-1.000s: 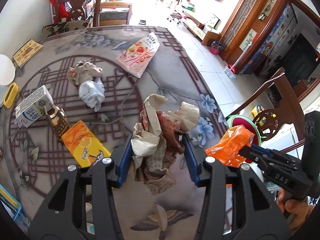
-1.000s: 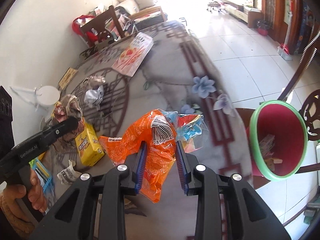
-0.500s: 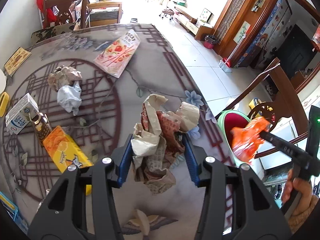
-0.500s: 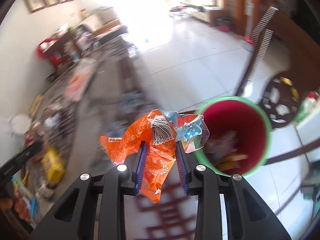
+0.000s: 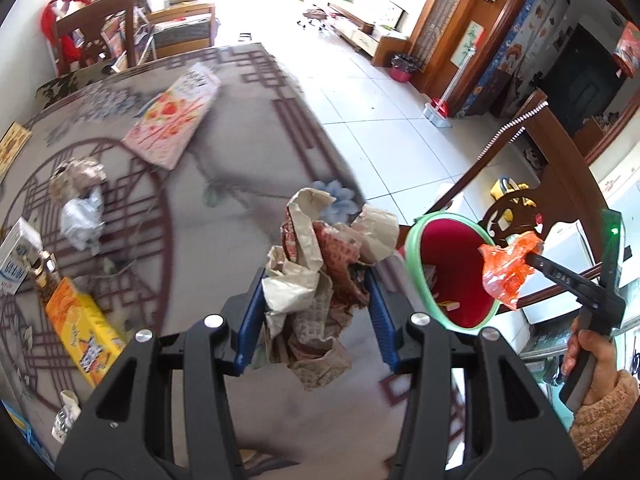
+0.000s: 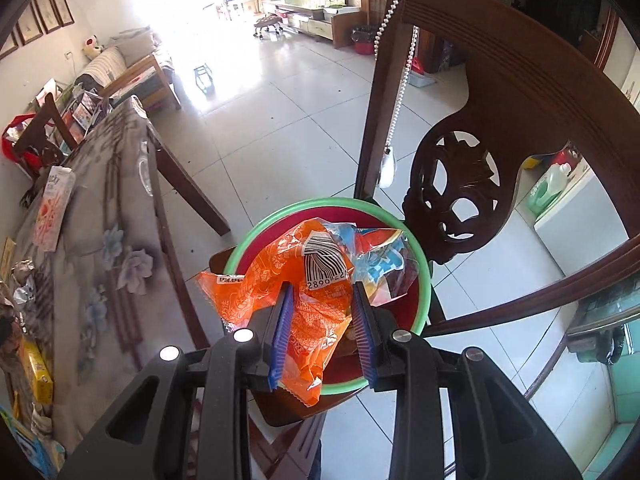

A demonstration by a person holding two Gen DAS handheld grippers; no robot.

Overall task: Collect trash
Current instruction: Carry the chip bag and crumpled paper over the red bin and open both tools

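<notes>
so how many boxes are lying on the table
3 that I can see: a pink snack box at the far side, a white carton at the left edge, a yellow box nearer. Others may be hidden.

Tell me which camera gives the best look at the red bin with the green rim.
The right wrist view: the red bin sits right below the camera with its whole green rim visible, though the orange wrapper in the right gripper covers much of the inside. The left wrist view shows it from the side, smaller, revealing scraps inside.

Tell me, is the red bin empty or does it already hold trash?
Not empty. The left wrist view shows a few scraps lying inside the red bin; how full it is cannot be told.
</notes>
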